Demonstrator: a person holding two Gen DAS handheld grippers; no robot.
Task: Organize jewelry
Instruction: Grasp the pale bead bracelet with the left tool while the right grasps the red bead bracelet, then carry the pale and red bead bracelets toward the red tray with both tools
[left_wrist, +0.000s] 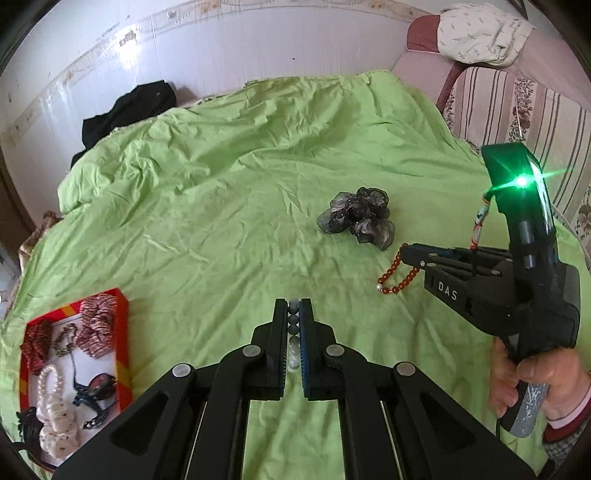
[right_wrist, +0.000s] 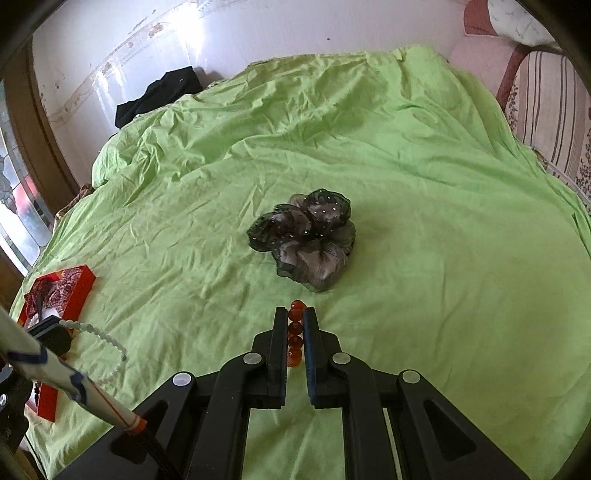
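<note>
1. The left gripper (left_wrist: 294, 314) is closed tight on a string of pale and grey beads (left_wrist: 293, 332). The beads are lined up straight along the gap between its fingers, and the rest of the string is seen hanging in a curve in the right wrist view.
2. The right gripper (right_wrist: 295, 321) is closed tight on a string of orange-red beads (right_wrist: 295, 336). These beads are also lined up along the fingers, and a loop of them is seen hanging down below the tips in the left wrist view.
3. The red box (left_wrist: 123, 332) is found low on the left side of the bed, with scrunchies, a pearl bracelet and dark hair clips already laid inside.
4. The box is much nearer to the left gripper than to the right one. It is judged that the pale beads could be carried to the left and a bit back to be dropped in, while a long reach across would be needed for the orange-red beads.
5. A dark see-through scrunchie (right_wrist: 306, 236) is left lying on the bed, just ahead of the right gripper and not touched by it.
6. Everything is set on a soft, wrinkled green sheet (right_wrist: 424, 184), so small beads could be caught in the folds.
7. A shiny white wall, some black clothes (left_wrist: 129, 110) and a striped, flowery pillow (left_wrist: 524, 110) are seen around the bed.
</note>
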